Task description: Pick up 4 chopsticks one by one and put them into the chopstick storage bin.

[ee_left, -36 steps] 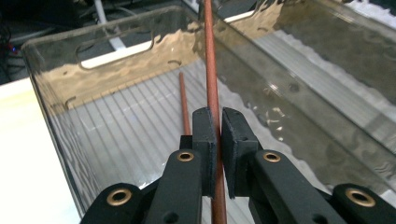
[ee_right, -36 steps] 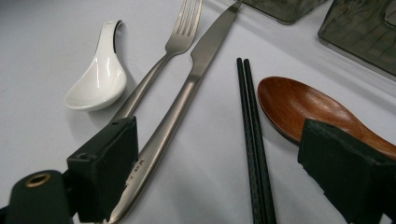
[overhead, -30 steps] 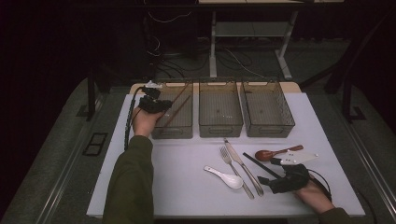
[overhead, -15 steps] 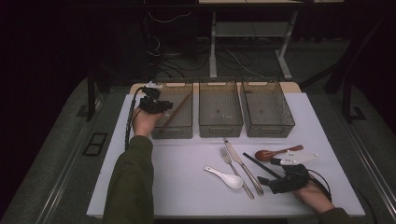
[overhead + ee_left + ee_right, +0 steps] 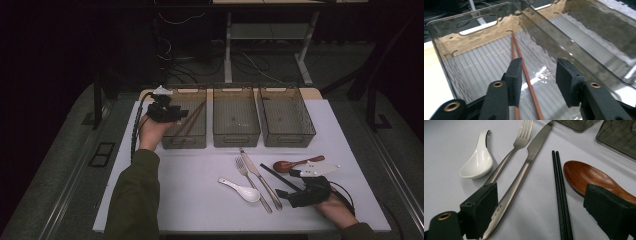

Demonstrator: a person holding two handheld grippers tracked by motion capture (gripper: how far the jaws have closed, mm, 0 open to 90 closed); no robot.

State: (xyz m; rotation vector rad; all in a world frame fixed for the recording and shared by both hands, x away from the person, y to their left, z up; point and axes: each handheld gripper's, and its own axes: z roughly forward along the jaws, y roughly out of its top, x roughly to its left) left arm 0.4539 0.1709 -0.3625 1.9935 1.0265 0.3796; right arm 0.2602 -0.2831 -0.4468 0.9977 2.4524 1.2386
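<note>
The work in hand looked like sorting cutlery from the white worktop (image 5: pixel 200 200) into three clear bins along its far edge. The left gripper (image 5: pixel 537 75) hung over the left bin (image 5: pixel 172 142), nearest the worktop's far left corner, with its jaws parted and nothing between the pads. Beneath them a pair of brown chopsticks (image 5: pixel 520 53) lay on the ribbed floor of that bin, running toward its far wall. One stick passed close by the left pad, though I could not tell for certain that it was clear of it. I judged this the end of a drop: the chopsticks were in and let go.

The right gripper (image 5: pixel 541 205) sat low near the worktop's near right corner, jaws spread wide and holding nothing. Between them in the right gripper view lay the handle of a steel knife (image 5: pixel 524 170) and a pair of black chopsticks (image 5: pixel 559 190). A wooden spoon (image 5: pixel 589 177) lay just beside the right pad. A fork (image 5: pixel 511 155) and a white ceramic spoon (image 5: pixel 477 161) lay farther off to the left. The middle bin (image 5: pixel 236 117) and right bin (image 5: pixel 286 117) seemed empty.

The next move probably called for choosing one piece. The jaws straddled two, so the gripper would need to shift sideways to centre on the black chopsticks alone, then lower and close on both sticks together.
</note>
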